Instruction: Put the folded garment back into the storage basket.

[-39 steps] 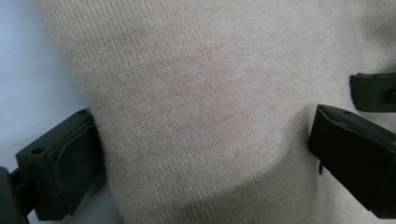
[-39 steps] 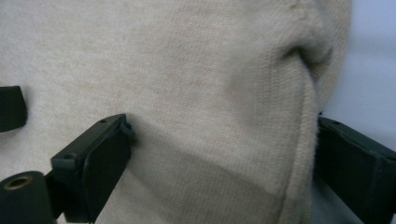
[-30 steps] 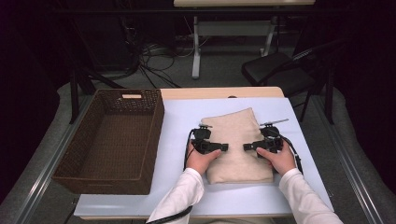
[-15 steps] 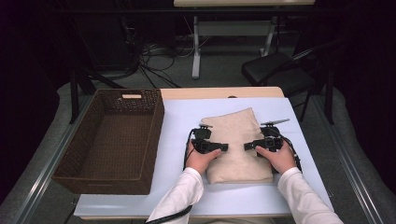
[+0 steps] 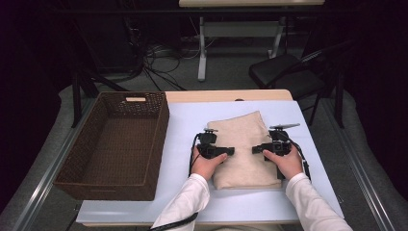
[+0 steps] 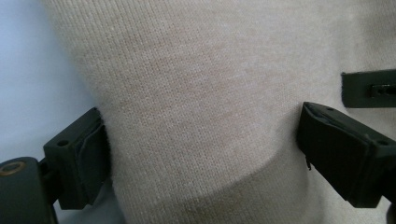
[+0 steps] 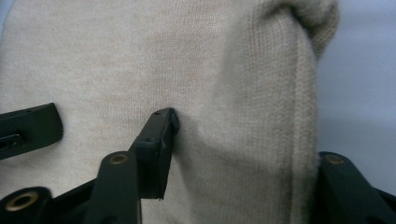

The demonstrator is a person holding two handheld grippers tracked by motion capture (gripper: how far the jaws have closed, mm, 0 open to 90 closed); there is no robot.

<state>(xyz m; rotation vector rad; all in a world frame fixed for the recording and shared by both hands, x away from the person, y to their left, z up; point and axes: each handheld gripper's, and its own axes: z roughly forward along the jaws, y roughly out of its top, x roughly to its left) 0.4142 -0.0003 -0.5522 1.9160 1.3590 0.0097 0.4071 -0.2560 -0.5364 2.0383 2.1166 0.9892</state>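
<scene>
Beige knit, a folded sweater [image 5: 245, 151], lies on the pale blue table [image 5: 183, 125] between both hands. The right gripper [image 7: 243, 140] has just been closing and bunches the sweater's right edge between its jaws; the left gripper [image 6: 201, 140] has just begun closing, jaws apart astride the left edge. Judging by this, a two-sided lift comes next, perhaps toward the wicker basket [image 5: 159, 125] farther left.

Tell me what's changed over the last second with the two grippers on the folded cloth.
Both hands kept their places at the cloth's sides. The right gripper has just been closing: it gathers the cloth's right edge into a raised fold between its fingers. The left gripper has been closing a little, its fingers set wide around the left edge with cloth between them. The cloth lies where it was; the basket hasn't moved.
</scene>
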